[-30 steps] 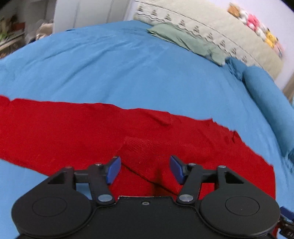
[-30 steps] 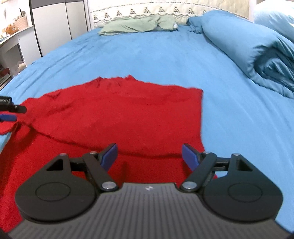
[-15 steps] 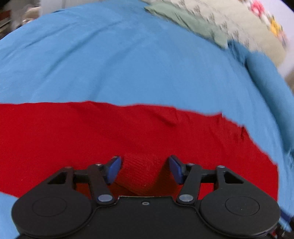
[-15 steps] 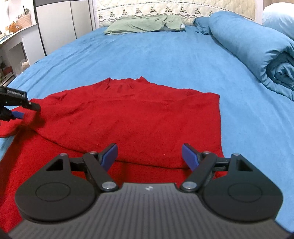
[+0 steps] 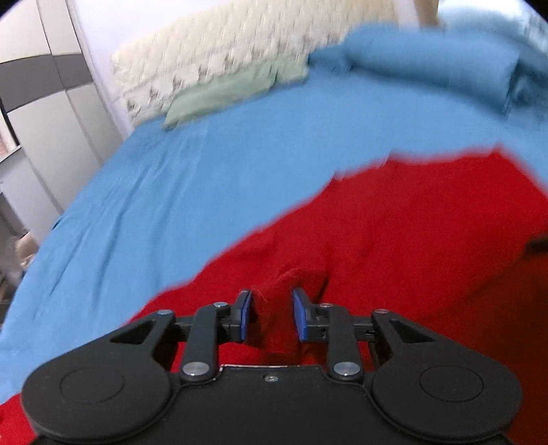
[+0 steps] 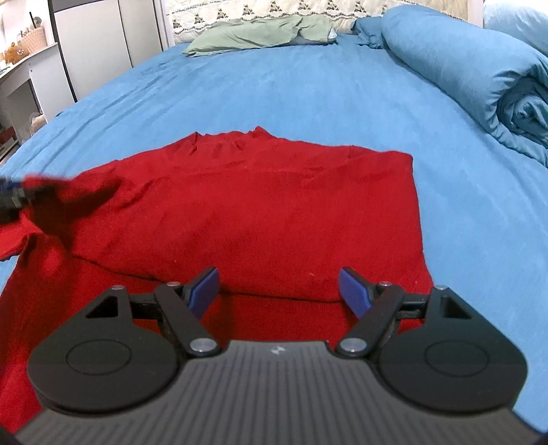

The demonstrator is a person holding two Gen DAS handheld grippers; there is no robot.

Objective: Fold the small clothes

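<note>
A red knitted sweater (image 6: 274, 212) lies spread on the blue bed sheet (image 6: 274, 85), its right side folded over the body. It also fills the lower right of the left wrist view (image 5: 411, 222). My left gripper (image 5: 270, 316) is shut on the red sleeve cuff (image 5: 277, 308) and holds it lifted over the sweater. In the right wrist view it shows blurred at the far left edge (image 6: 13, 198). My right gripper (image 6: 279, 289) is open and empty, low over the sweater's near folded edge.
A green pillow (image 6: 257, 34) and a cream headboard (image 6: 308, 8) stand at the far end of the bed. A rolled blue duvet (image 6: 479, 75) lies along the right side. Grey wardrobes (image 6: 96, 48) stand left of the bed.
My left gripper has closed on the sleeve cuff and swung round with it, lifting it over the sweater. My right gripper has edged forward, still open.
</note>
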